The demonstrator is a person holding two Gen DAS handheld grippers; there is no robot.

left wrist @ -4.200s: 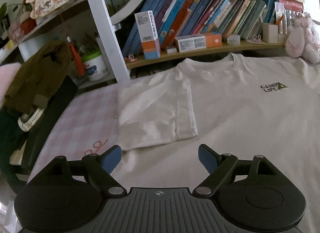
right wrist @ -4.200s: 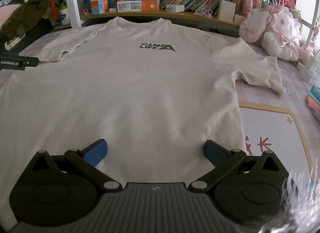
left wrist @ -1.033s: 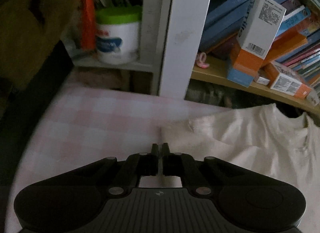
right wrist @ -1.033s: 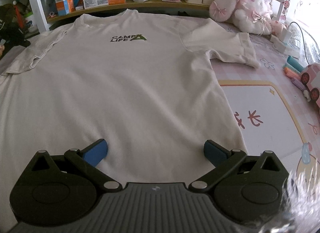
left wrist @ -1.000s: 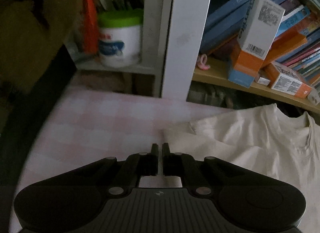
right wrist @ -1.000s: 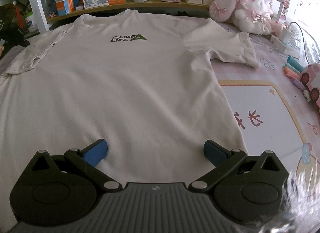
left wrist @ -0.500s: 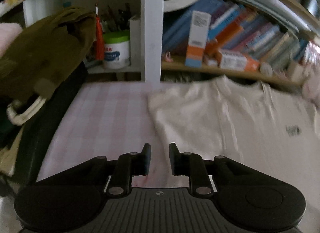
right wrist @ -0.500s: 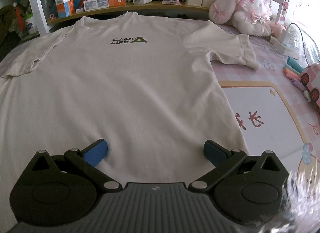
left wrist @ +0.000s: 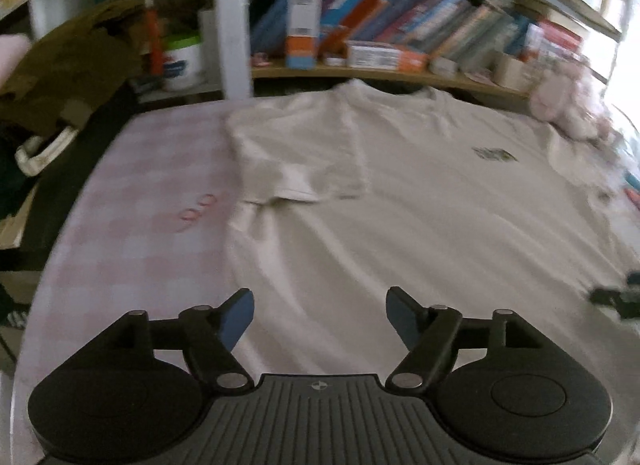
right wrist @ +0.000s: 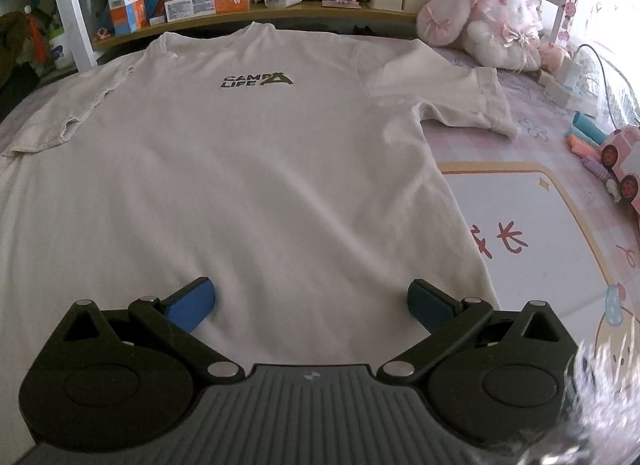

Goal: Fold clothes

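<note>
One cream T-shirt [left wrist: 420, 225] lies flat on the pink checked bed cover [left wrist: 132, 193] in our left view, its near sleeve [left wrist: 296, 161] folded in. Our left gripper [left wrist: 320, 317] hangs wide open, holding nothing. In our right view, the right gripper [right wrist: 312, 299] is wide open too, over the shirt's bottom edge. We think it is soft, light and floppy, so pinch the far sleeve [right wrist: 452, 99].

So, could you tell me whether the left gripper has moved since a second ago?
Yes: the left gripper has drawn back from the white shelf post, and now hangs open over the cream T-shirt.
</note>
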